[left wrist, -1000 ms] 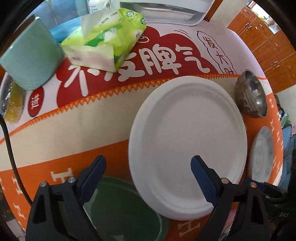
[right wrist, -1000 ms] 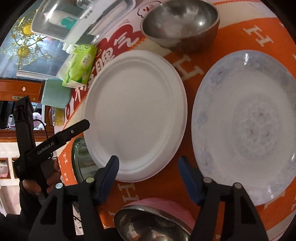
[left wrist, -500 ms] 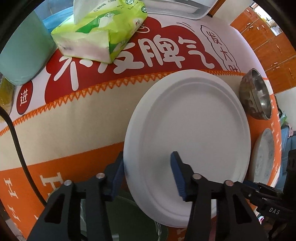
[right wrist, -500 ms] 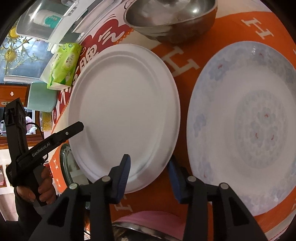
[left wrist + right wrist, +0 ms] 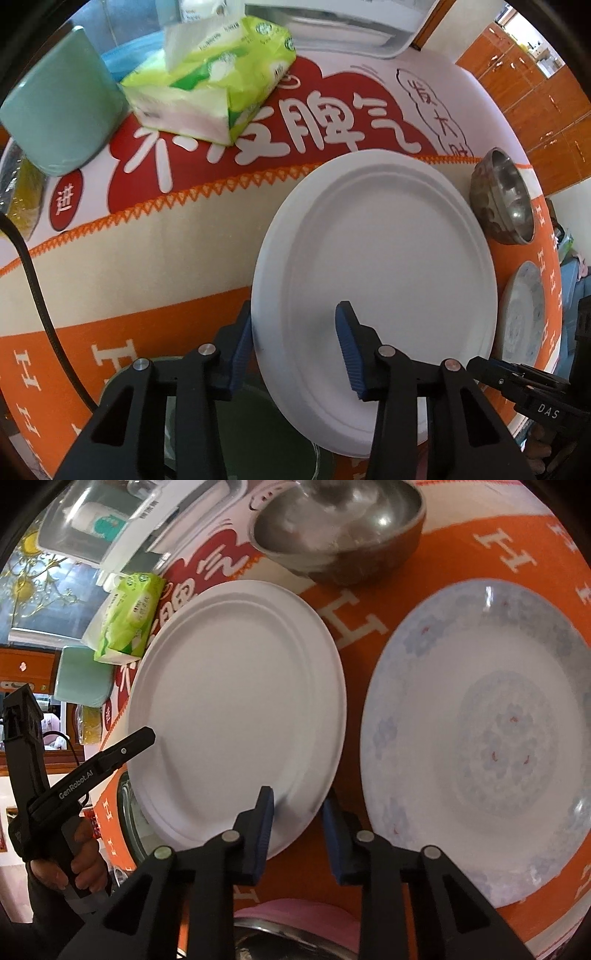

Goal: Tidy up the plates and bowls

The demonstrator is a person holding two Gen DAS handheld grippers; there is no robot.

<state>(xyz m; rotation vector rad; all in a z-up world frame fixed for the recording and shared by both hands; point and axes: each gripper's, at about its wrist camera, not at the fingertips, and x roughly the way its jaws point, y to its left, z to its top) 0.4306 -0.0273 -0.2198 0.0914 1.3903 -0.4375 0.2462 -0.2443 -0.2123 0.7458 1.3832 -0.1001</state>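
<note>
A white paper plate [image 5: 373, 280] lies tilted on the orange cloth; its near edge rests over a green bowl [image 5: 258, 439]. My left gripper [image 5: 293, 350] is shut on the plate's left rim. My right gripper [image 5: 297, 834] is shut on the same plate [image 5: 236, 709] at its right rim. A patterned china plate [image 5: 480, 738] lies to the right, seen edge-on in the left wrist view [image 5: 524, 314]. A steel bowl [image 5: 340, 528] stands beyond it, also in the left wrist view [image 5: 504, 195]. A pink-sided steel bowl [image 5: 295, 930] sits under my right gripper.
A green tissue pack [image 5: 210, 88], a teal cup [image 5: 59, 118] and a clear lidded box [image 5: 122, 520] stand at the far side. A black cable [image 5: 37, 288] crosses the cloth at the left. Wooden cabinets [image 5: 535, 92] stand beyond the table.
Both grippers closed from wide open onto opposite rims of the paper plate. The plate's left edge now stands raised above the cloth.
</note>
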